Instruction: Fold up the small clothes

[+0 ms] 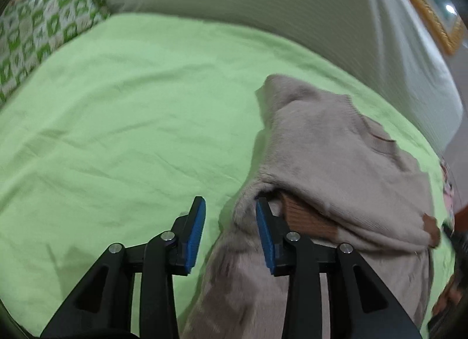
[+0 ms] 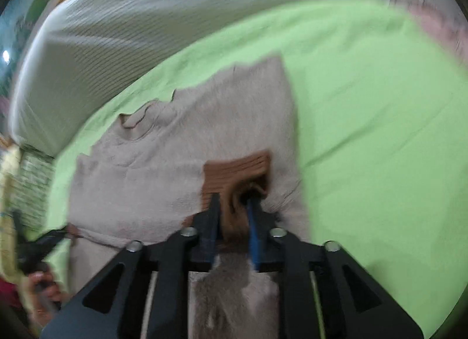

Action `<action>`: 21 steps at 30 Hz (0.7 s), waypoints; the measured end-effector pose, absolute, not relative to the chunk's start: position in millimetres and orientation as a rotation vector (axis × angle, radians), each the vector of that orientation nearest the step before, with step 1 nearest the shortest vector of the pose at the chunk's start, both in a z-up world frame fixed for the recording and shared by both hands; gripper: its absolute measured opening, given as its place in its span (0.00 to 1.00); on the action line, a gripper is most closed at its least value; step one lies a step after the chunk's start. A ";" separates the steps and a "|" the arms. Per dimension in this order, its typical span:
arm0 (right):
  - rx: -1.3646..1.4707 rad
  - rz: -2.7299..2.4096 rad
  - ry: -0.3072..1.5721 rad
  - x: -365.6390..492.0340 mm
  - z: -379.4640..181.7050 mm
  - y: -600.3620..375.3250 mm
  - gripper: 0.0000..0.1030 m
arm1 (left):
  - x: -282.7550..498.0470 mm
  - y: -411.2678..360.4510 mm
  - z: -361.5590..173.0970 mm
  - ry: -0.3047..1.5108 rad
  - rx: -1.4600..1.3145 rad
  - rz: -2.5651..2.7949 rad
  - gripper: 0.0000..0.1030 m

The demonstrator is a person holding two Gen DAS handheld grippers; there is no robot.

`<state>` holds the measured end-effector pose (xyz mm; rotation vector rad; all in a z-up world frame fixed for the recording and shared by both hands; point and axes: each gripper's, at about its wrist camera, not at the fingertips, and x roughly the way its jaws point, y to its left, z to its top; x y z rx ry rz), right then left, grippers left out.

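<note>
Beige knit sweater (image 2: 181, 146) lies on the green sheet (image 1: 117, 111), its long axis running away from both claws. Right claw (image 2: 234, 201) pinches the brown cuff (image 2: 237, 169) directly ahead; left claw (image 1: 229, 207) stands spread, one finger inside a fold, gripping nothing.

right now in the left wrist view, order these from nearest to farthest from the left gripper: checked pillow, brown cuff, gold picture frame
From the left gripper:
1. brown cuff, just right of the fingertips, tucked under the beige sweater
2. checked pillow, far upper left on the green sheet
3. gold picture frame, upper right on the wall
</note>
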<state>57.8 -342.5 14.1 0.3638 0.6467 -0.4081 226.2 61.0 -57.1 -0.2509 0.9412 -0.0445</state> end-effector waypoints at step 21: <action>-0.173 0.401 1.054 394.1 25.7 -68.4 0.36 | 302.6 34.3 -85.7 1.080 -0.267 -0.248 0.62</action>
